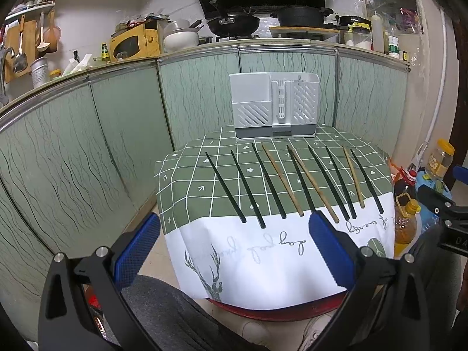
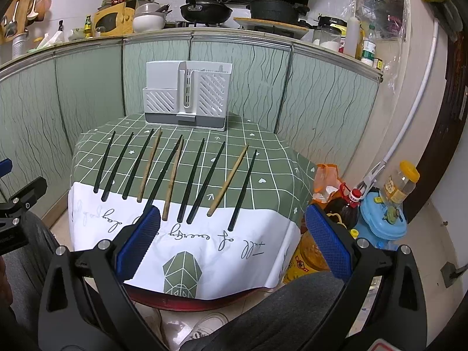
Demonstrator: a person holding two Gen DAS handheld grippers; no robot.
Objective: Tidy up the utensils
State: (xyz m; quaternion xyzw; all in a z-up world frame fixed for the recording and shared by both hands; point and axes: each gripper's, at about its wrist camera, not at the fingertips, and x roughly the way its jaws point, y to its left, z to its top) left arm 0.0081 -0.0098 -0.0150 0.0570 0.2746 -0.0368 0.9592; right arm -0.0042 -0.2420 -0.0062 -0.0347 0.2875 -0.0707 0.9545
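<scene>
Several chopsticks lie side by side on a small table with a green checked cloth [image 1: 187,181] [image 2: 263,152]: mostly black chopsticks [image 1: 247,188] [image 2: 201,180] and three wooden chopsticks [image 1: 282,179] [image 2: 228,180]. A white slotted utensil holder [image 1: 273,105] [image 2: 187,96] stands upright at the table's far edge. My left gripper [image 1: 235,228] hovers open before the table's near edge, nothing between its blue pads [image 1: 137,251]. My right gripper [image 2: 232,222] is open too, near the front right, holding nothing. Part of the right gripper [image 1: 438,204] shows in the left wrist view.
Green patterned cabinet fronts [image 1: 87,146] wrap behind and to the left of the table. Oil bottles [image 2: 345,204], a jar [image 2: 402,181] and a blue container [image 2: 383,219] crowd the floor to the right. A person's grey trouser legs [image 1: 163,301] and shoes [image 2: 204,327] lie below.
</scene>
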